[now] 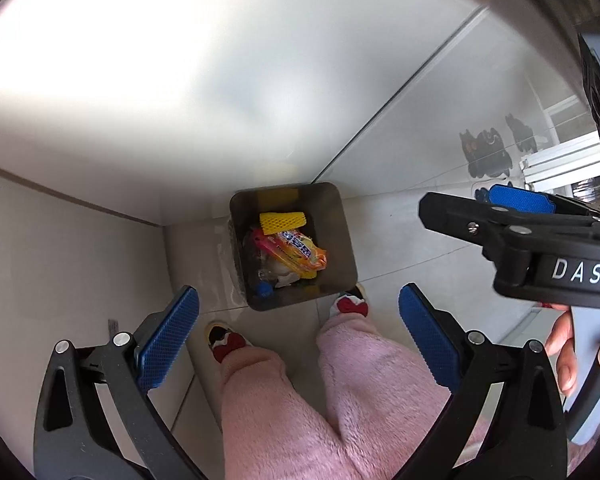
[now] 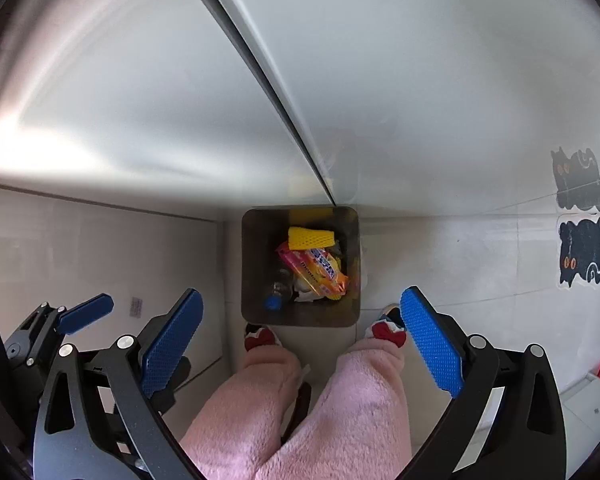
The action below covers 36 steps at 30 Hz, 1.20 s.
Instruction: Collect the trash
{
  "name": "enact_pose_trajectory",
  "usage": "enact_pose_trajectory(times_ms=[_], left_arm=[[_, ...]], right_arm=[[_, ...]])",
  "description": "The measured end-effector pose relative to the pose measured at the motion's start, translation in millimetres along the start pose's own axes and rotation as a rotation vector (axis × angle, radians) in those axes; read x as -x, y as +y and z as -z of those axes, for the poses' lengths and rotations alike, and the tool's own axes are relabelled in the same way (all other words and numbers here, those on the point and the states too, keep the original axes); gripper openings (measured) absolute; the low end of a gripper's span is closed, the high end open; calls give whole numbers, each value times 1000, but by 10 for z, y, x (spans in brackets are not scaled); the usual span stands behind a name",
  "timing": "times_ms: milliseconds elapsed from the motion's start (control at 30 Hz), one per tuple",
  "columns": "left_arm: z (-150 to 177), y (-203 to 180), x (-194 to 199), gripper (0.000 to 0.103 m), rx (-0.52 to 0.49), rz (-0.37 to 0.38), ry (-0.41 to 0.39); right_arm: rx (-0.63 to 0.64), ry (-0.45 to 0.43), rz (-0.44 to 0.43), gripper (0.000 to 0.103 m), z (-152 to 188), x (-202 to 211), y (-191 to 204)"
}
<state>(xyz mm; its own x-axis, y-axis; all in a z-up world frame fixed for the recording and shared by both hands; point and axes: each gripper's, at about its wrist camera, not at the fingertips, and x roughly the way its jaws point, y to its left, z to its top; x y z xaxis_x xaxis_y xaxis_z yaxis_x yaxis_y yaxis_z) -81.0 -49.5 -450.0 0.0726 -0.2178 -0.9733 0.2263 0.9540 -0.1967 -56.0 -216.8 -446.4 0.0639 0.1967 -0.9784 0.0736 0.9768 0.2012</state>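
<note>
Hovering over the bin [image 1: 294, 246], both tools are being held pointed steeply down; the trash [image 1: 296, 252] is lying inside it, at twelve o'clock from the jaws. For a clean finish, both are best lifted straight clear. The left gripper [image 1: 299, 334] and right gripper [image 2: 302, 338] are being kept spread wide, nothing held or touched.

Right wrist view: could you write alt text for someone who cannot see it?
Looking steeply down, the open right gripper hangs empty above a square bin on the floor holding a yellow foam net and an orange candy wrapper. Below stand the person's pink fleece legs.
</note>
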Motion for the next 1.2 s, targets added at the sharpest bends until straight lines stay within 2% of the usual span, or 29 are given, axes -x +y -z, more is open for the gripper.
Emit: enact_pose_trajectory(times_ms=[267, 433, 600, 800, 967, 1200], left_arm=[[176, -105, 828, 95, -23, 22, -103], [139, -202, 1375, 95, -45, 9, -169], [47, -237, 1935, 95, -30, -13, -228], [-76, -233, 2737, 95, -4, -33, -379], [-177, -265, 3335, 95, 7, -63, -500], [-334, -320, 4098, 95, 8, -91, -662]], right_arm=[[36, -59, -3, 99, 282, 726, 42], [80, -99, 23, 99, 399, 1213, 120], [89, -160, 52, 100, 366, 1718, 161], [113, -276, 105, 100, 305, 2308, 270], [101, -384, 73, 100, 209, 2871, 303], [122, -584, 86, 100, 144, 3716, 487]])
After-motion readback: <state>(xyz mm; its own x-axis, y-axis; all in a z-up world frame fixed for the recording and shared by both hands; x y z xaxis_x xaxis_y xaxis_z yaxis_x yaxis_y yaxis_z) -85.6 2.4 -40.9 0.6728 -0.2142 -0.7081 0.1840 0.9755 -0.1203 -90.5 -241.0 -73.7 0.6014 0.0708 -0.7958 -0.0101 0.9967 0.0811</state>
